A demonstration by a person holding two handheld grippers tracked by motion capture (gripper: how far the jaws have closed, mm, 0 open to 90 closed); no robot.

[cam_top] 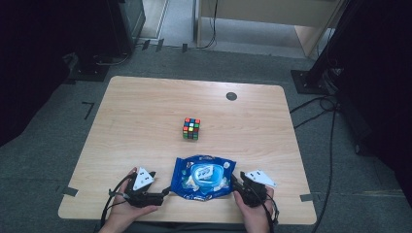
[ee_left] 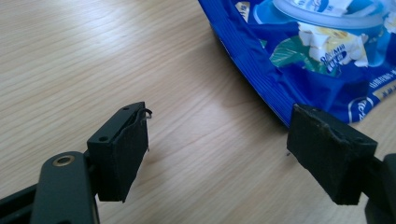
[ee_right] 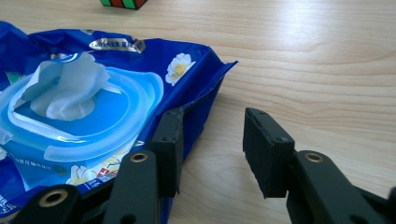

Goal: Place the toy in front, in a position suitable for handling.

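1 wipes pack (cam_top: 204, 177), 1 cube (cam_top: 191, 128), 2 tools.

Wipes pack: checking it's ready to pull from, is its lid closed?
No, the lid is open and a wipe sticks up from the pack.

Blue flower-printed wipes pack (cam_top: 204, 177), multicoloured cube (cam_top: 191, 128), pale woodgrain table (cam_top: 145, 111)

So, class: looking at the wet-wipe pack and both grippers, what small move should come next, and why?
Probably slide the right gripper sideways so the pack's edge sits between its open jaws, then close. One jaw already touches that edge, nothing is gripped, and a wipe sticks up from the lid.
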